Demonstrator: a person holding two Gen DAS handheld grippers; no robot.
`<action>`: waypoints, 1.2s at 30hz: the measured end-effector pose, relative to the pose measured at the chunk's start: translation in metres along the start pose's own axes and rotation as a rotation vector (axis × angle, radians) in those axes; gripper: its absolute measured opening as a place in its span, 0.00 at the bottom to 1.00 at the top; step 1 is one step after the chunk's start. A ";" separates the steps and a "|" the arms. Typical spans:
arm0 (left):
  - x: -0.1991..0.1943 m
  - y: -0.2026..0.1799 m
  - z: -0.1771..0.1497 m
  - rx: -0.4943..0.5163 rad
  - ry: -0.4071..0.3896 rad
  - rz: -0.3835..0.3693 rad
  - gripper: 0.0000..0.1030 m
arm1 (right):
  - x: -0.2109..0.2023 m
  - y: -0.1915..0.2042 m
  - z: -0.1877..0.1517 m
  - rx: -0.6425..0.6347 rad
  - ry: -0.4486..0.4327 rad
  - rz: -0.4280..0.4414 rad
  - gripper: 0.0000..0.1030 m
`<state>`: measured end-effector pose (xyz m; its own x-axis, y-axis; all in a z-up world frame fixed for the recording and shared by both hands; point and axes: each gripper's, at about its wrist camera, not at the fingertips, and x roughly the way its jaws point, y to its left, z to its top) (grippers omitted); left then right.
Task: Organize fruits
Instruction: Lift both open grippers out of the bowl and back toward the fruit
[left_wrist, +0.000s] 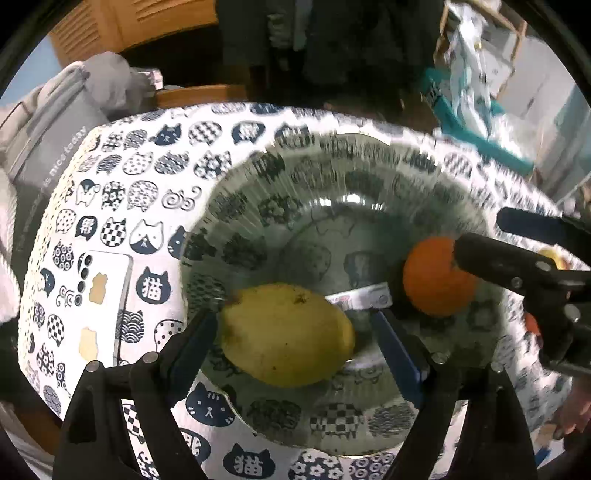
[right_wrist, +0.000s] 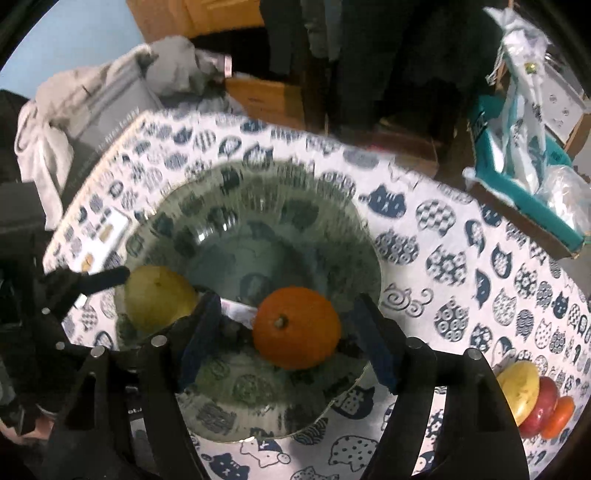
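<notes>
Cat-print tablecloth (right_wrist: 461, 266), wooden cabinet (left_wrist: 122, 26) behind — grey clothes (right_wrist: 88, 92) heaped left.

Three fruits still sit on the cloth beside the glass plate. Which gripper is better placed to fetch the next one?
Right, probably. The loose fruits lie just off the right gripper, whose open jaws flank an orange on the plate. The left gripper, around the lemon, is on the far side.

The right hand-held gripper (right_wrist: 284, 339), jaws spread, frames an orange (right_wrist: 297, 328) lying in a glass bowl (right_wrist: 258, 206) on the cat-print tabletop (right_wrist: 461, 258), beside a yellow-green fruit (right_wrist: 159, 299) that the left hand-held gripper's finger (right_wrist: 105, 277) touches.
</notes>
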<state>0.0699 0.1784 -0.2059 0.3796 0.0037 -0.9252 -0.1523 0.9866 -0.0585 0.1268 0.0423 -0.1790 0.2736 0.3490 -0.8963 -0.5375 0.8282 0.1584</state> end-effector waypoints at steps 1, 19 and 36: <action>-0.007 0.000 0.001 -0.008 -0.024 -0.008 0.86 | -0.006 0.000 0.001 0.002 -0.016 -0.004 0.73; -0.146 -0.042 0.000 0.092 -0.371 -0.041 0.86 | -0.189 -0.004 -0.020 0.006 -0.473 -0.140 0.81; -0.218 -0.092 -0.013 0.147 -0.480 -0.043 0.86 | -0.314 -0.026 -0.088 -0.010 -0.699 -0.261 0.81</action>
<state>-0.0105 0.0847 -0.0034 0.7651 0.0028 -0.6440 -0.0099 0.9999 -0.0073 -0.0155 -0.1277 0.0617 0.8349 0.3422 -0.4311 -0.3924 0.9193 -0.0303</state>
